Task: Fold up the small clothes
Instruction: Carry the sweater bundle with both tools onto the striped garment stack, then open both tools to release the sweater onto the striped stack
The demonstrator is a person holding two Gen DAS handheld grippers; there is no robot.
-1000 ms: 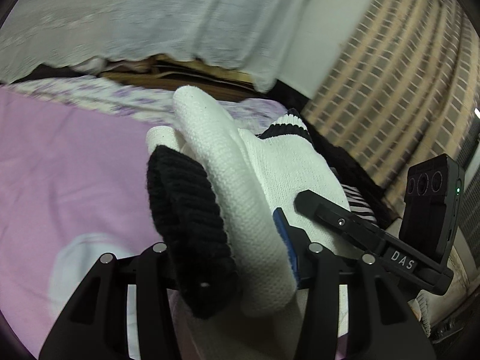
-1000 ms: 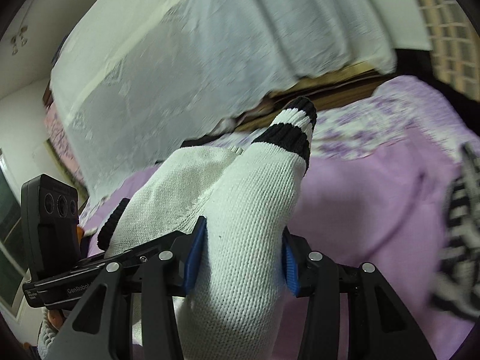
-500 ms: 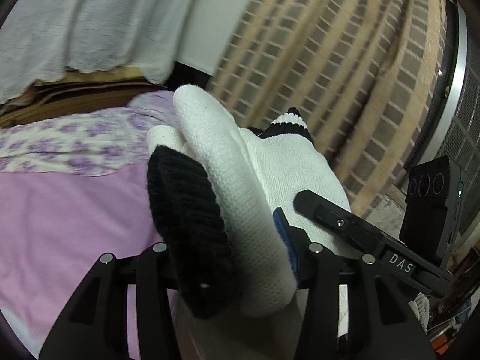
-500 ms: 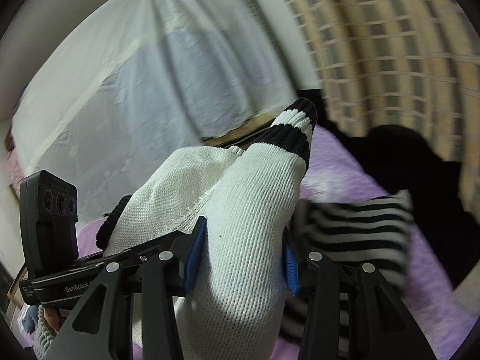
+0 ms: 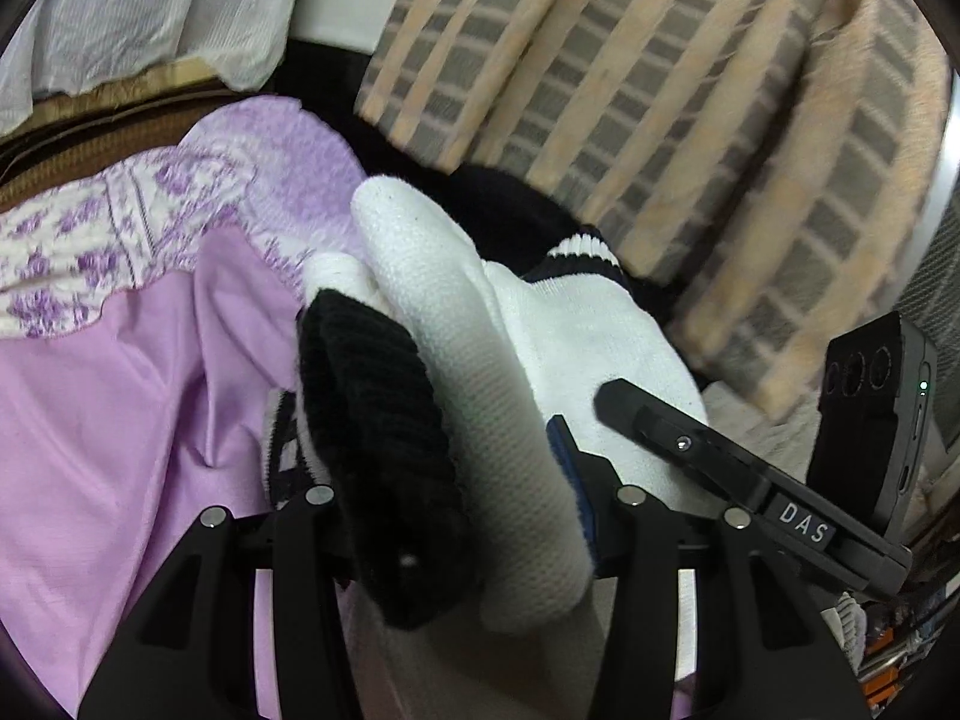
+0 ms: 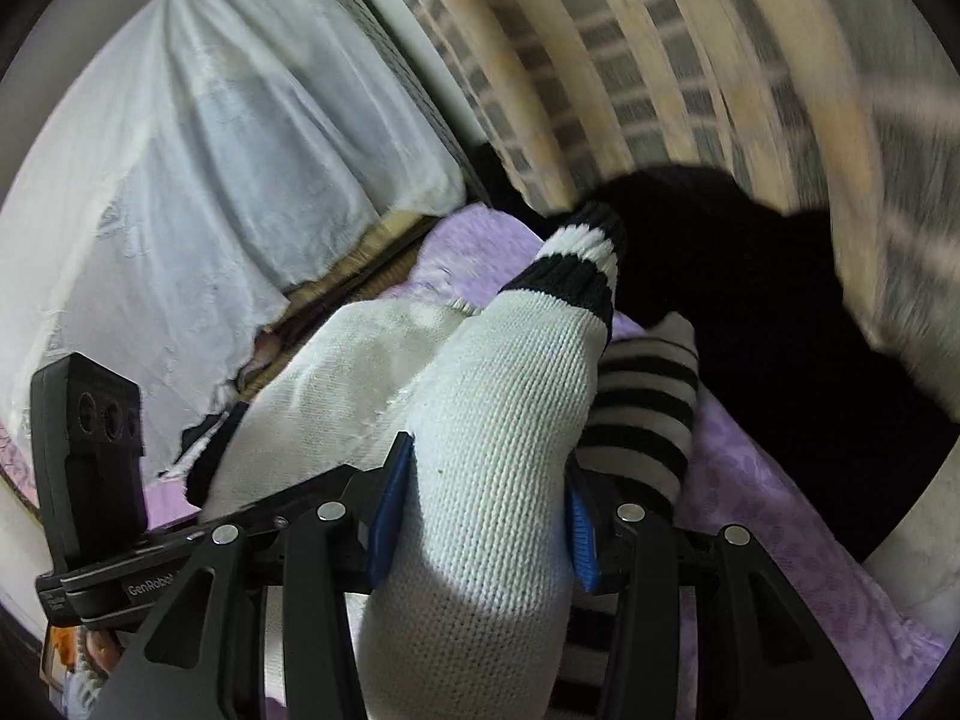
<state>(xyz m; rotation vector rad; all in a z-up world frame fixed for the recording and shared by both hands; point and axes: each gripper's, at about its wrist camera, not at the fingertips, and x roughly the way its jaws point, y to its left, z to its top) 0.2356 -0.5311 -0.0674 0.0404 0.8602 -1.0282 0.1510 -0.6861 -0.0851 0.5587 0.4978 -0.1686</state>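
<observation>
Your wrist cams both sit close behind the white knit sock (image 5: 480,384) (image 6: 498,438), facing the far checked beige curtain (image 5: 690,120) (image 6: 630,72).

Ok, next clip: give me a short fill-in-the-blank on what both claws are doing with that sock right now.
1. Both the left claw and the right claw are shut on the same white ____.
2. The sock's cuff is black with one ____ stripe.
3. Below the held sock lies a sock patterned with black and white ____.
4. The bedsheet underneath is ____ in colour.

Missing words: sock; white; stripes; purple
</observation>
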